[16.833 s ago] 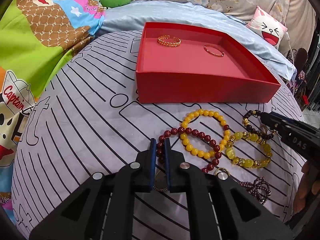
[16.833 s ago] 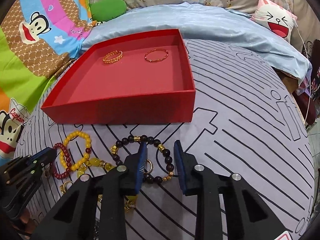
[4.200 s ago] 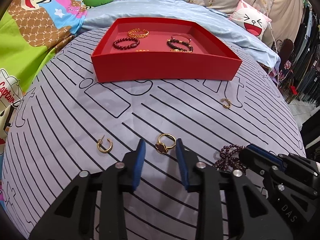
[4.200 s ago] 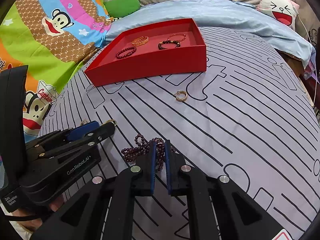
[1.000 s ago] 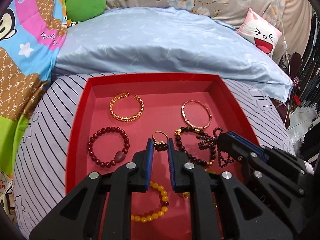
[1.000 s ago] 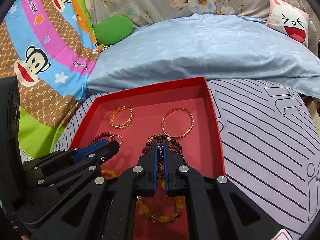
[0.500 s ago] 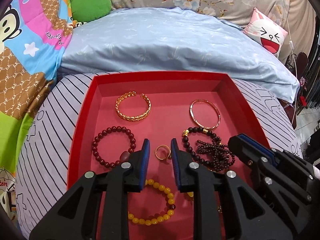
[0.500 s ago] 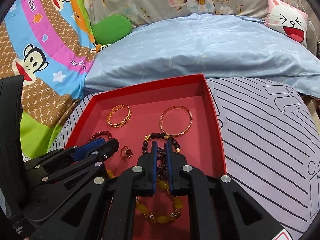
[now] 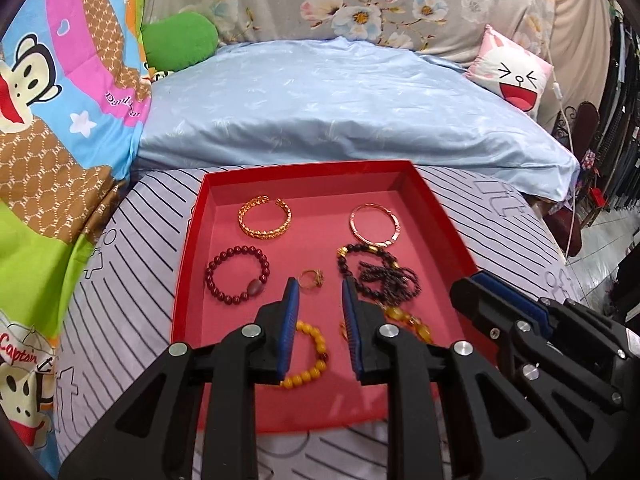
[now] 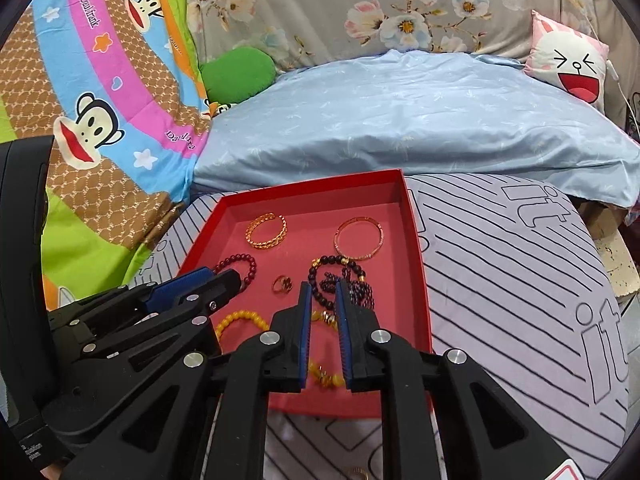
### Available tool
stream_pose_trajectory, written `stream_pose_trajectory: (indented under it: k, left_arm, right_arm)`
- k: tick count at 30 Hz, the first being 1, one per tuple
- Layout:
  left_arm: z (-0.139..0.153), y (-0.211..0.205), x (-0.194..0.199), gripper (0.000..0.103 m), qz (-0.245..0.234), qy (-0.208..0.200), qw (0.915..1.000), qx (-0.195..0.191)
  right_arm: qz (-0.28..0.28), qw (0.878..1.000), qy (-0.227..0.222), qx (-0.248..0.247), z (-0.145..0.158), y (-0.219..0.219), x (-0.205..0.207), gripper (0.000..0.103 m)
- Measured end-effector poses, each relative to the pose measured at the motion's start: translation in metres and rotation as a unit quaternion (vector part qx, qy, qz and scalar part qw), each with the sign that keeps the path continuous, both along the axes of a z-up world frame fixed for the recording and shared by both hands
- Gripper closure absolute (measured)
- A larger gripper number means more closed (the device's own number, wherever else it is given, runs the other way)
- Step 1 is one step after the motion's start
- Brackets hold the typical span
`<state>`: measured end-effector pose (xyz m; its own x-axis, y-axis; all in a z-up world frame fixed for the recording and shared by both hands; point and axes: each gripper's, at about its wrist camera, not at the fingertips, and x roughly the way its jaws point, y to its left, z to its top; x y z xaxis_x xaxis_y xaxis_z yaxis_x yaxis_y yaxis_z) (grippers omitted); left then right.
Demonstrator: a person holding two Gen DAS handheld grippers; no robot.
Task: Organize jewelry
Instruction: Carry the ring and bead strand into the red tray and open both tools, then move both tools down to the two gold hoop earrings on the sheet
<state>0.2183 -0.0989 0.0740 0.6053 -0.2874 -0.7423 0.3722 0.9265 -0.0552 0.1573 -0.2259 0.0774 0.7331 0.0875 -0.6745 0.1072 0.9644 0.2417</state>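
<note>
Landmark: red tray (image 9: 188, 264) on the striped grey bedcover (image 9: 120, 280).

Surroundings: monkey-print quilt (image 9: 60, 128) left of the tray. Pale blue duvet (image 9: 340, 112) just behind the tray; green cushion (image 9: 180, 44) and laughing-face pillow (image 9: 516, 76) farther back.

Left gripper (image 9: 318, 284): above the tray's near half, jaws parted, nothing between them. The gold ring (image 9: 312, 279) lies on the tray floor just beyond the tips.

Right gripper (image 10: 322, 288): above the tray's near right part, jaws narrowly parted and opening, empty; dark bead strand (image 10: 356, 292) below its tips.

Tray contents, near to far: yellow bead bracelet (image 9: 316, 356), amber bracelet (image 9: 408, 318), dark red bead bracelet (image 9: 236, 276), black bead bracelet (image 9: 360, 256), gold cuff (image 9: 264, 220), rose bangle (image 9: 374, 220).
</note>
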Motion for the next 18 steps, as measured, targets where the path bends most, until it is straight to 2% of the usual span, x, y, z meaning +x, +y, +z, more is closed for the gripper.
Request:
stream_pose_trajectory:
  k: [8, 15, 18]
  left_arm:
    - [0.015, 0.002, -0.054, 0.082, -0.015, -0.018, 0.9997, 0.000]
    - [0.007, 0.010, -0.101, 0.082, -0.008, -0.009, 0.9999, -0.007]
    - [-0.003, 0.014, -0.116, 0.081, -0.005, -0.003, 1.0000, 0.002]
  right_arm:
    - [0.001, 1.000, -0.010, -0.003, 0.012, 0.007, -0.055, 0.088]
    - [-0.001, 1.000, -0.009, 0.000, 0.008, 0.015, -0.102, 0.088]
    - [0.001, 1.000, -0.003, 0.000, 0.002, 0.019, -0.119, 0.088]
